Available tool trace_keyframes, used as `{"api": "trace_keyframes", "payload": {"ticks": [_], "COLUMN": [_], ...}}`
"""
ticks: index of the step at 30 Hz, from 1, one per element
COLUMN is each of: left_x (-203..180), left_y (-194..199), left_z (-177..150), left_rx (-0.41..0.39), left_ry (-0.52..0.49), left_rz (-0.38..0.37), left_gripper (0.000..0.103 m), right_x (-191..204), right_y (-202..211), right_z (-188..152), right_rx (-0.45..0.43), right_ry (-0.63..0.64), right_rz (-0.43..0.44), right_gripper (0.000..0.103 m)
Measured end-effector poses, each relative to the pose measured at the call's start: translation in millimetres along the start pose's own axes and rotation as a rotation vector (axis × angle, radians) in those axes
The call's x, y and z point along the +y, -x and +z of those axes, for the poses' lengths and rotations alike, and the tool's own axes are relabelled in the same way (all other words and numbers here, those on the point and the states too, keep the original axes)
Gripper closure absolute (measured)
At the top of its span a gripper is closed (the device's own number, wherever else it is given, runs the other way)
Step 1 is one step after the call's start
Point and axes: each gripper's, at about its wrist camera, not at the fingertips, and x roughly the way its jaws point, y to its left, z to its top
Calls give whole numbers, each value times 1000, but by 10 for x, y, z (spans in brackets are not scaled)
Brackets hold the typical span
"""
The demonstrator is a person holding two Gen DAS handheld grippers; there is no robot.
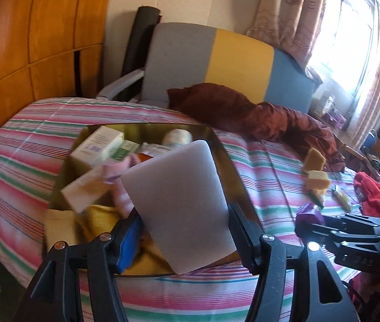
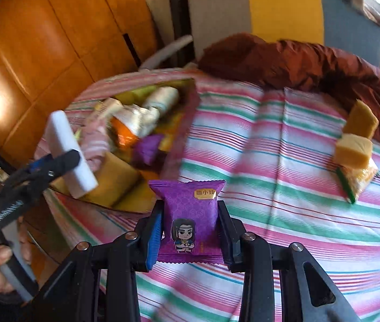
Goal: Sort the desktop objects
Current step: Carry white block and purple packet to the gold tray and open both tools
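We are gripping a white foam block (image 1: 179,209) in our left gripper (image 1: 183,230), its two pads pressing the block's edges, and we are holding it tilted above the open box (image 1: 224,145) that is sitting on the striped bedspread (image 1: 15,145). The box is already holding cartons, a pink striped cloth and a small bottle, though blur is keeping us from telling more. In our right gripper (image 2: 190,230) we are clamping a purple snack packet (image 2: 190,214), upright between the pads, over the bedspread at the box's 4 o'clock. Two yellow sponges (image 2: 356,136) are lying well apart at 3 o'clock, touching one another, just beside a brown quilt (image 2: 310,59).
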Motion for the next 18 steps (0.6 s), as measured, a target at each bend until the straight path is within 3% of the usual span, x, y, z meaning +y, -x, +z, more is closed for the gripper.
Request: {"api": "trace_keyframes", "payload": {"ticks": [7,18], "left_x": [240,267], "left_y": [79,-29], "left_z": [-56,-78], "left_rx": [-4,20], "left_ry": [5,-9], "left_rz": [60,31], "left_gripper": [41,40], "right_x": [425,623], "right_y": [-47,-183], "right_z": [30,174], "right_rx": [-45,-63], "right_ry": [50,51], "right_rz": [37,45], "right_gripper": [66,66]}}
